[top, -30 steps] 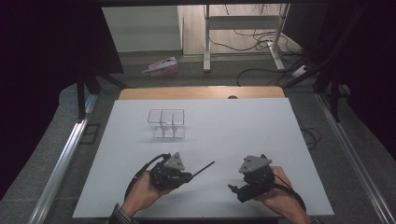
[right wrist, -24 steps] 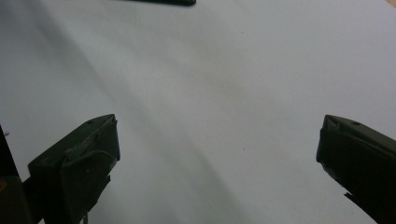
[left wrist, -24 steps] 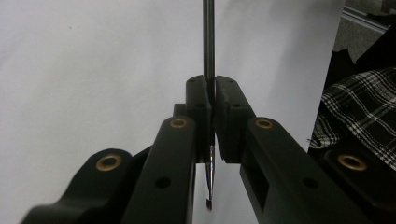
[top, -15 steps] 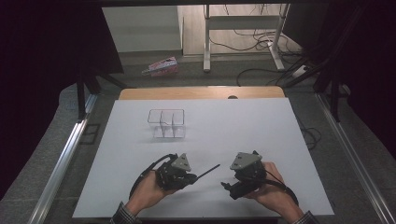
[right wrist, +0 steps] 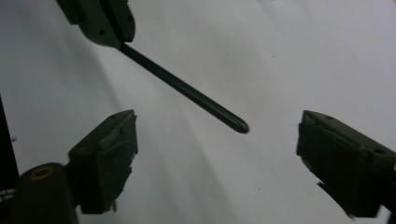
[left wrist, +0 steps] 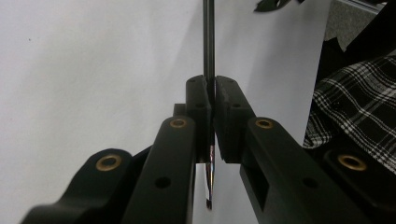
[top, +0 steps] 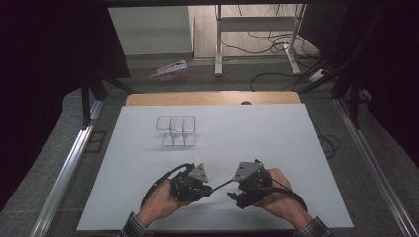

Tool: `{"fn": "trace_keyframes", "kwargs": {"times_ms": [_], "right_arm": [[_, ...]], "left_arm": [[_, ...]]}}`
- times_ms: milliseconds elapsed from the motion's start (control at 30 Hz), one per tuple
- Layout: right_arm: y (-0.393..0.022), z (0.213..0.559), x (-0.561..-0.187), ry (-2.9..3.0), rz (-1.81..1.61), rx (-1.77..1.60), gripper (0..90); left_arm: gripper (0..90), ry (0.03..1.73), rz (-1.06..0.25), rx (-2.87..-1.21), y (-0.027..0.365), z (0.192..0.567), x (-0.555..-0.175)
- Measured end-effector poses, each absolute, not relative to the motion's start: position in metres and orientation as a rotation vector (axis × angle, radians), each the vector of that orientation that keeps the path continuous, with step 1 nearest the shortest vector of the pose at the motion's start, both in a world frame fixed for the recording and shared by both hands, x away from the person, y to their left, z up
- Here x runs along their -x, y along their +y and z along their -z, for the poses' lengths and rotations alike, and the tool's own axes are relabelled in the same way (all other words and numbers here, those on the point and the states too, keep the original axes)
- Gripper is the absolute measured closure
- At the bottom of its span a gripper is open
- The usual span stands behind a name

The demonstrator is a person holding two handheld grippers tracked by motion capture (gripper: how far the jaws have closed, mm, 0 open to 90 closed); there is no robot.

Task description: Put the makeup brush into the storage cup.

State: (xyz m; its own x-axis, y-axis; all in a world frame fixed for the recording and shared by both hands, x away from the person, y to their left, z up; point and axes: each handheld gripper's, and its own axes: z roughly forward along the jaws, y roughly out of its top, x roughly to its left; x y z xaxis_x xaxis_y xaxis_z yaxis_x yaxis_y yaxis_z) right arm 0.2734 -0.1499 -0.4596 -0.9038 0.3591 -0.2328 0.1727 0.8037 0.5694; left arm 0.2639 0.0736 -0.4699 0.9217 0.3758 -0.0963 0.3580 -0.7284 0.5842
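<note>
A thin black rod [top: 222, 184] sticks out of my left gripper [top: 208, 189], which is shut on it near the table's front edge. In the left gripper view the rod [left wrist: 208, 37] runs up from between the pressed jaws of the left gripper [left wrist: 214, 88], and a shiny metal end shows below them. My right gripper [top: 236, 190] faces it from the right. In the right gripper view the right gripper [right wrist: 217, 135] has its jaws apart; they have just been closing. The rod's rounded tip [right wrist: 238, 125] lies between them, touching neither pad.
A clear plastic box with dividers [top: 176, 129] stands on the white table sheet [top: 276, 133], beyond the hands. A pink packet [top: 170, 69] lies on the floor past the table's wooden far edge. A plaid sleeve [left wrist: 359, 112] is close on the right.
My right gripper has moved left toward the left gripper, so the rod's tip now lies between its jaws. The left hand has stayed where it was.
</note>
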Motion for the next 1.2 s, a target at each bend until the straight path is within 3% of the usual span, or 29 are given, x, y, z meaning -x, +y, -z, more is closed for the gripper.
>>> {"fn": "trace_keyframes", "kwargs": {"times_ms": [233, 400, 733, 800, 1067, 1200], "right_arm": [[-0.144, 0.458, -0.277, 2.676, -0.773, -0.347, 23.0], [-0.139, 0.459, -0.277, 2.697, -0.754, -0.281, 33.9], [-0.14, 0.464, -0.275, 2.815, -0.638, -0.141, 79.1], [-0.141, 0.466, -0.275, 2.904, -0.664, -0.12, 84.4], [-0.15, 0.464, -0.278, 2.91, -0.697, -0.232, 84.4], [-0.152, 0.463, -0.278, 2.893, -0.708, -0.262, 84.4]], "left_arm": [[85.5, 0.498, -0.033, -2.474, 0.067, 0.469, -0.263], [85.4, 0.487, -0.033, -2.486, 0.064, 0.469, -0.262], [81.7, 0.546, -0.079, -2.46, 0.071, 0.468, -0.266], [78.1, 0.577, -0.088, -2.406, 0.078, 0.466, -0.269], [39.6, 0.637, -0.171, -2.336, 0.088, 0.464, -0.27], [24.9, 0.668, -0.197, -2.316, 0.09, 0.464, -0.269]]}}
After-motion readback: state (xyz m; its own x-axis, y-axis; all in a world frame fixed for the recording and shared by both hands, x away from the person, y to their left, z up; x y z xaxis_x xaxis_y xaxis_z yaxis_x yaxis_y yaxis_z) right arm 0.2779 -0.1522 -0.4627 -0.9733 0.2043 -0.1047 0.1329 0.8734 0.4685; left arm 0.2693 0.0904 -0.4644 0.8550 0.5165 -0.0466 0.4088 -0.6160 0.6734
